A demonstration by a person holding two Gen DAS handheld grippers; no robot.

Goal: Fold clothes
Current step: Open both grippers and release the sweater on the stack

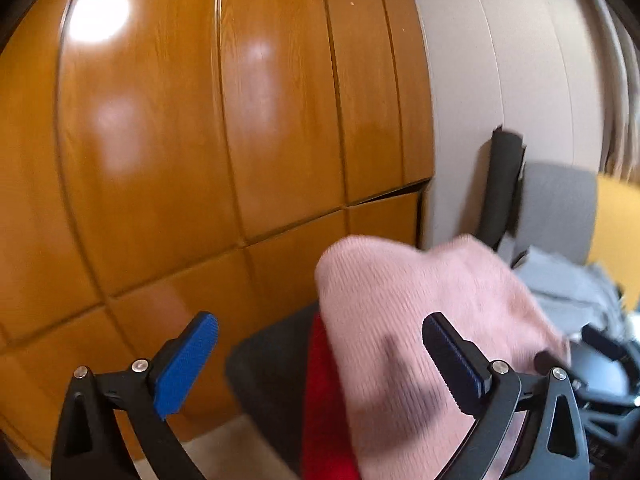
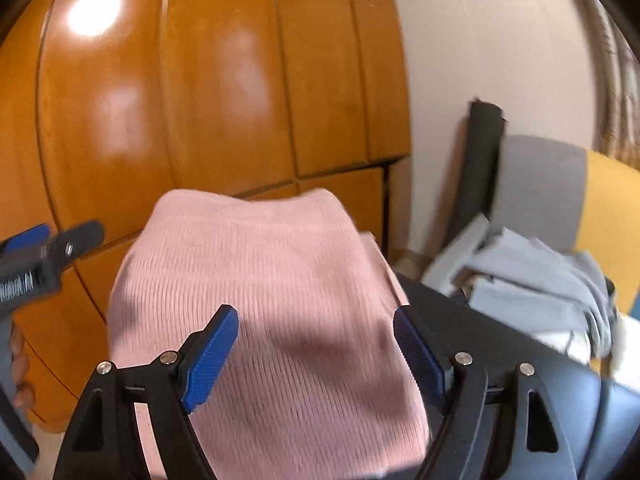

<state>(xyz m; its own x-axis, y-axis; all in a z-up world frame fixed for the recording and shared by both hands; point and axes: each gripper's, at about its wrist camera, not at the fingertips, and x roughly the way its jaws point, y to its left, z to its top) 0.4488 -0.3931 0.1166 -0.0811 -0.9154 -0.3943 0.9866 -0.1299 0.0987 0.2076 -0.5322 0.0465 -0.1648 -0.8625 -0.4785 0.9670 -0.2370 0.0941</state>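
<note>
Judging progress: I reckon the pink knit is close to finished, while other clothes still wait.
Left tongs (image 1: 320,364): mine stand wide apart and hold nothing; the blue pad (image 1: 186,364) on the left has only the wooden wardrobe (image 1: 200,140) behind it, and the pink cloth lies between and beyond the pads.
Red garment (image 1: 324,400): a strip of it shows just beside and under the pink one's left edge, on a dark seat (image 1: 268,360); whether it is folded I cannot tell.
Pink knit sweater (image 2: 260,280): it sits as a compact bundle with a rounded far edge, so at least one fold looks done; blur hides whether the layers are square.
Right tongs (image 2: 316,356): also spread wide, gripping nothing, with the pink bundle lying between the pads.
Black rounded object (image 2: 560,400): the bundle's right edge rests against or over it; what it is I cannot say.
Grey clothes (image 2: 532,280): a crumpled heap lies well to the right on a grey chair (image 2: 540,184), apparently unfolded.
Left to do: probably tidying or placing the pink bundle, then the grey heap.
</note>
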